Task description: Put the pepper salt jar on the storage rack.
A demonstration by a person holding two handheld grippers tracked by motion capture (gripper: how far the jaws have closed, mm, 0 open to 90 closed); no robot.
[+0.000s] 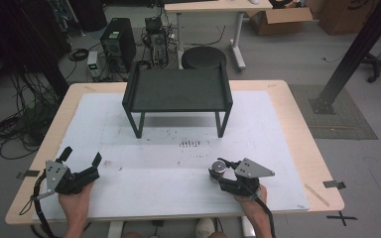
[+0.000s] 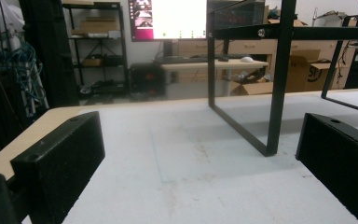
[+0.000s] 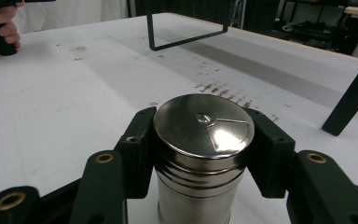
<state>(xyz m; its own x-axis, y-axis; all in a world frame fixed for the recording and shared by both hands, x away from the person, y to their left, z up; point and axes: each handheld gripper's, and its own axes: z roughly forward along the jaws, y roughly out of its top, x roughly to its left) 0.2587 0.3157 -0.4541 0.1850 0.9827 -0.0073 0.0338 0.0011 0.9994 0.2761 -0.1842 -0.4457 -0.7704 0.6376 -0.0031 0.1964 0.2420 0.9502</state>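
right gripper (image 3: 204,154) clamps the steel shaker (image 3: 200,154) upright, axis vertical, lid upward; left gripper (image 1: 82,157) gapes empty.

I'm working in a lab or workshop, grey floor strewn with cable bundles (image 1: 17,126), computer tower (image 1: 118,42) on the floor, lit monitor (image 2: 179,18) on a desk, metal shelving (image 2: 95,51), cardboard boxes (image 1: 278,20), tape marks beside my tabletop (image 1: 297,129).
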